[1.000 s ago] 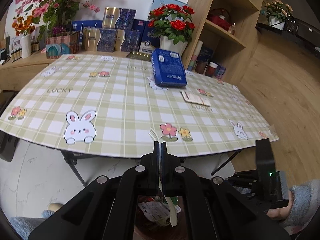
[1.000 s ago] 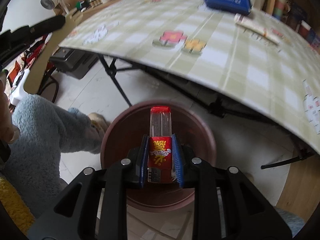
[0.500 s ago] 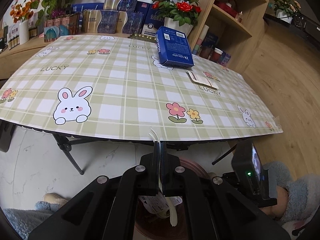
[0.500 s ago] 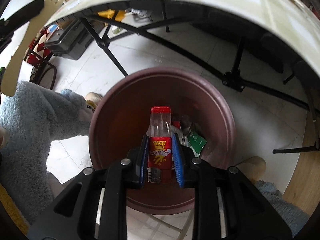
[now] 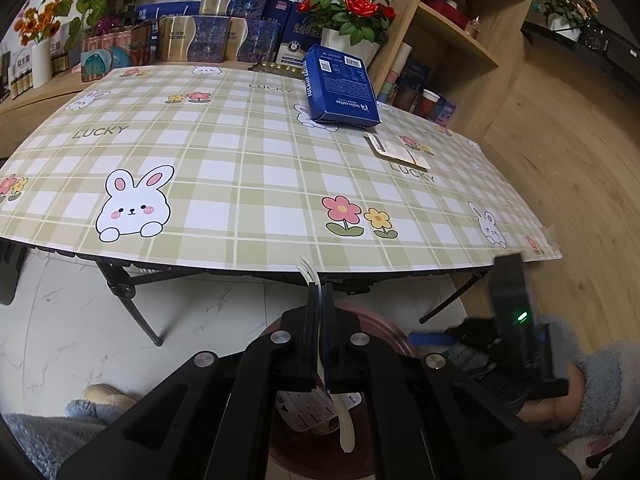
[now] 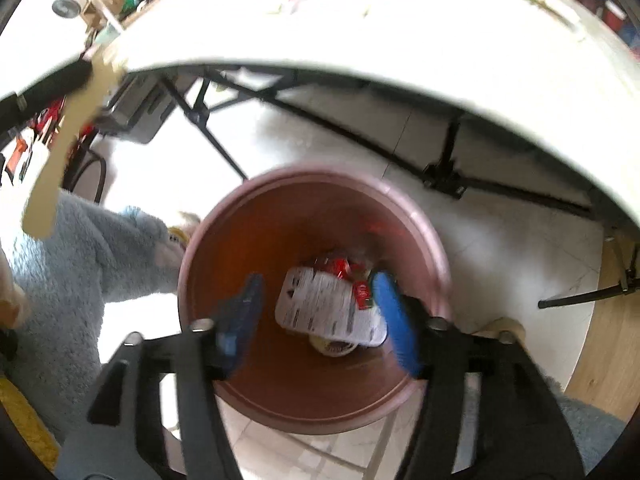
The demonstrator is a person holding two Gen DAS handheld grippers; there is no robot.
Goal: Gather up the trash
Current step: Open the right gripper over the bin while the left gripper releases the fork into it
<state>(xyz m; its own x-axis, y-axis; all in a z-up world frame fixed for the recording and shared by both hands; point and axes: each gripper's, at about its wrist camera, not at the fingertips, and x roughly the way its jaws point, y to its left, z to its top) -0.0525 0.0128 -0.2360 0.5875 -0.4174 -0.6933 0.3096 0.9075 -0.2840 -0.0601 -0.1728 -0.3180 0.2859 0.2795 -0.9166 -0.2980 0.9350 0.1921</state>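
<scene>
Nearest in the right wrist view, the right gripper (image 6: 320,312) hangs directly above the brown trash bin (image 6: 240,248) with its blue-padded fingers (image 6: 394,316) spread wide apart and nothing between them; the view is motion-blurred. Below the gap, at the bottom of the bin, lie a white printed wrapper (image 6: 328,308), red packaging (image 6: 340,268) and what appears to be a small round cup (image 6: 332,346). In the left wrist view, the left gripper (image 5: 321,292) is clamped shut on a thin white plastic strip (image 5: 310,270), whose upper end stands out just beyond the fingertips and whose lower end (image 5: 346,428) dangles beneath the jaws; its long axis runs along the fingers. The same bin (image 5: 384,324) sits right under this gripper, on the floor just in front of the near table edge, so the strip already lies over the opening and its release would appear to need only a parting of the jaws. The right gripper's body (image 5: 516,332) shows at the lower right, beside the bin. Farther off, on the checked tablecloth (image 5: 240,168), two candidates for collection remain toward the far right: a flat printed card (image 5: 400,152), long axis running from far left to near right, and beyond it a blue box (image 5: 340,88). Judged from their position, the empty right gripper is the nearer tool for both. Flower pots and boxed goods line the far edge.
</scene>
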